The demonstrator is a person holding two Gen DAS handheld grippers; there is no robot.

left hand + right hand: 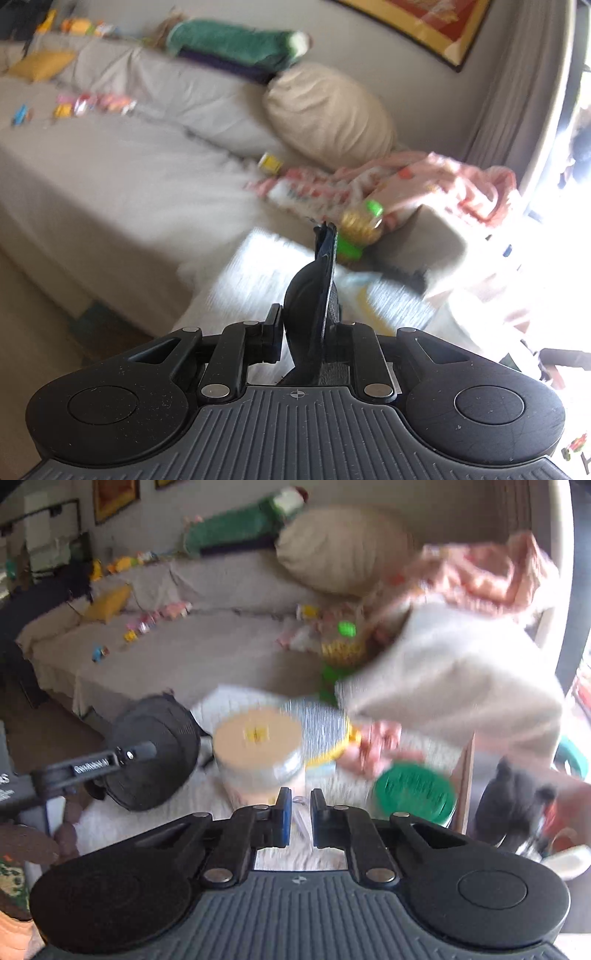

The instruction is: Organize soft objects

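Left gripper [325,230] is clamped on a black round pad [306,295], held upright on edge above a white cloth [258,280]. Right gripper [298,805]: I read the fingers as drawn together to a narrow slit; something clear shows in it, but I cannot tell whether it is gripped. A beige cushion [328,110] rests against the sofa [110,166] back, with a pink cloth [461,181] heaped just beside it. A green plush [236,44] lies on the backrest. Both views are blurred.
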